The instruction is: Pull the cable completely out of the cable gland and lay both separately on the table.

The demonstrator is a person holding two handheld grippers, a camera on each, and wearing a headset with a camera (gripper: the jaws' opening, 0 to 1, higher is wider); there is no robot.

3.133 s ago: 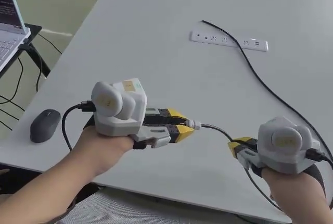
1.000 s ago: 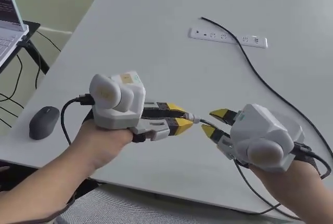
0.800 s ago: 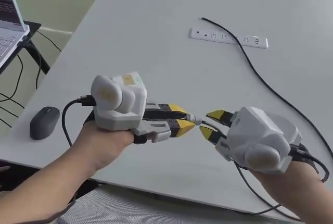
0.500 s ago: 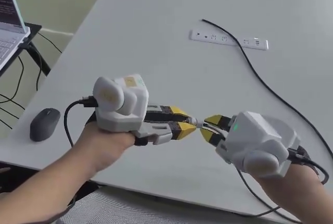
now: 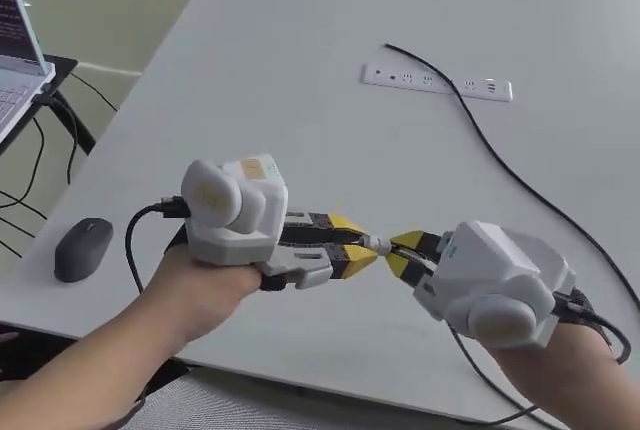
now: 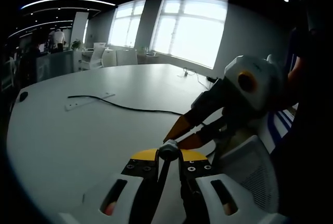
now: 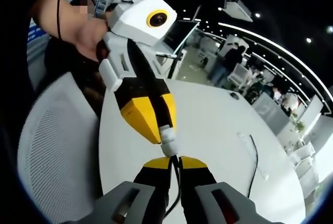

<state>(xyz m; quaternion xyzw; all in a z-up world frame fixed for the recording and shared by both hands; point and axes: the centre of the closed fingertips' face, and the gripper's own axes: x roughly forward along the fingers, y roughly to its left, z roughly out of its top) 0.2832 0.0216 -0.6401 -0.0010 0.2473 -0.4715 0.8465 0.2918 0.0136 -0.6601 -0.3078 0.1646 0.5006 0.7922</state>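
Two grippers meet tip to tip above the near edge of the white table [image 5: 300, 70]. Your left gripper [image 5: 352, 248] is clamped on the pale cable gland [image 5: 372, 244], which juts from its yellow jaw ends. Your right gripper [image 5: 405, 253] is closed on the black cable [image 7: 176, 182] just beside the gland, as the right gripper view shows. The cable sits in the gland, both held off the tabletop. Farther back on the table lies a white power strip [image 5: 437, 82].
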